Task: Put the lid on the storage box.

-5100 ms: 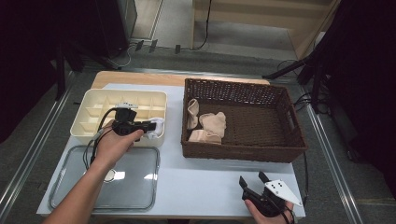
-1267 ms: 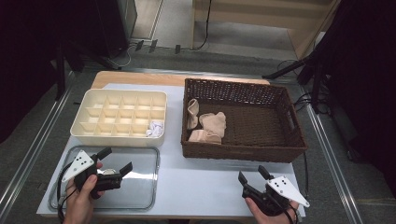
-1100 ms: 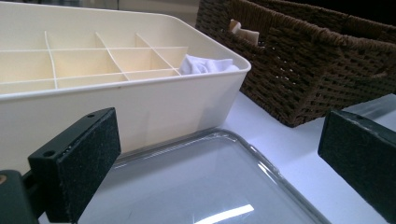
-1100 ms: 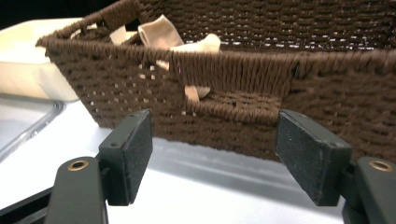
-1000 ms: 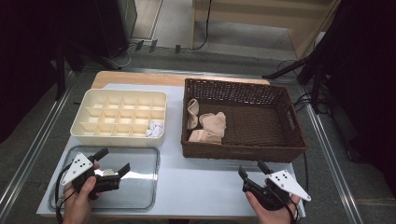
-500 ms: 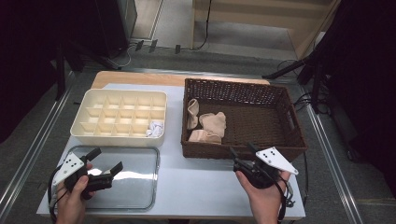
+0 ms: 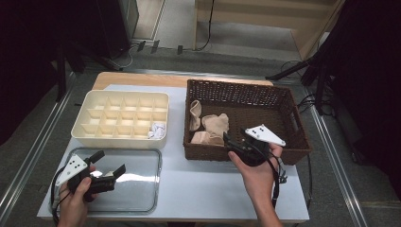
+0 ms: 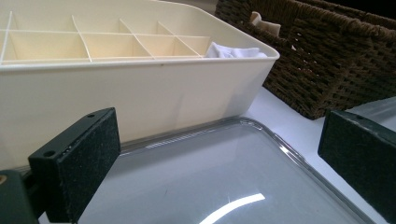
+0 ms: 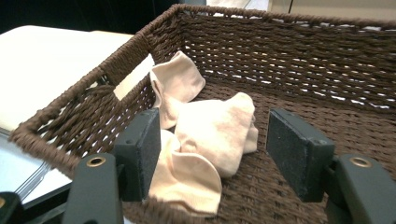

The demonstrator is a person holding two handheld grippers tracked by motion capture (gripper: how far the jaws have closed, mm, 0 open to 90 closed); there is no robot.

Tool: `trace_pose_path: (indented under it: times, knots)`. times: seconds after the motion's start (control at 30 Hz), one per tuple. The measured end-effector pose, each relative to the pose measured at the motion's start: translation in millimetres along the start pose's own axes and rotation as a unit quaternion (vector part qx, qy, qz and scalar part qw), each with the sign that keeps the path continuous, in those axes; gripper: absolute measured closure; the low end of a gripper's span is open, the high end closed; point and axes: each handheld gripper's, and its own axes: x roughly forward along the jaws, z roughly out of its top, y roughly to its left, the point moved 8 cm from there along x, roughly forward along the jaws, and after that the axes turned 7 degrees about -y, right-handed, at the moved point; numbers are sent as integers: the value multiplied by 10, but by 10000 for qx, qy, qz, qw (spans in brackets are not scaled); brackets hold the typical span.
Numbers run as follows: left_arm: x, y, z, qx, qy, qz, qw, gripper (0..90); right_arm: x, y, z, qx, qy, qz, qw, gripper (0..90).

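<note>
Several beige socks (image 7: 215, 124) lie bunched in the left part of a brown wicker basket (image 7: 293, 142). My right gripper (image 7: 229, 143) hovers at the basket's front rim, open. In the right gripper view the socks (image 9: 215, 130) lie between and just beyond the open jaws of that gripper (image 9: 217, 144). A cream divided organiser (image 7: 118, 139) holds a white cloth item (image 7: 157, 128) in its front right compartment. My left gripper (image 7: 108, 162) is open and empty over a clear tray (image 7: 142, 189). The left gripper (image 8: 217, 158) faces the organiser (image 8: 140, 98).
The basket's woven walls (image 9: 303, 60) surround the socks on all sides. The organiser stands just behind the clear tray (image 8: 280, 154), with the basket (image 8: 327, 60) to its right. White tabletop (image 7: 203, 184) lies between the tray and the person's right hand.
My right gripper has moved from the table's front right corner up to the basket's front rim, facing the socks. The left gripper left the organiser and settled low over the clear tray.
</note>
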Motion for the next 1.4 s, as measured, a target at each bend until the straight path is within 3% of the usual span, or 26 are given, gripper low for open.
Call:
trace_pose_path:
  times: [0.5,0.7,0.9,1.2,1.27,1.4]
  knots:
    - [-17,1,8,7,-47,-4,10000,0,495,-54,73,34,578,141,9982,435]
    - [-24,5,30,-56,-110,-42,9999,0,608,-29,118,24,800,282,9964,525]
    - [-28,12,48,-78,-138,-85,9998,0,725,-21,77,-33,1181,260,9927,584]
    - [-32,24,77,-109,-185,-95,9997,0,973,-167,17,24,1506,-153,9885,444]
    - [-26,17,71,-91,-173,-101,9998,0,1007,-200,-6,34,1618,-281,9864,352]
    - [-22,-8,72,-75,-167,-121,9998,0,1054,-248,-53,189,1851,-352,9819,292]
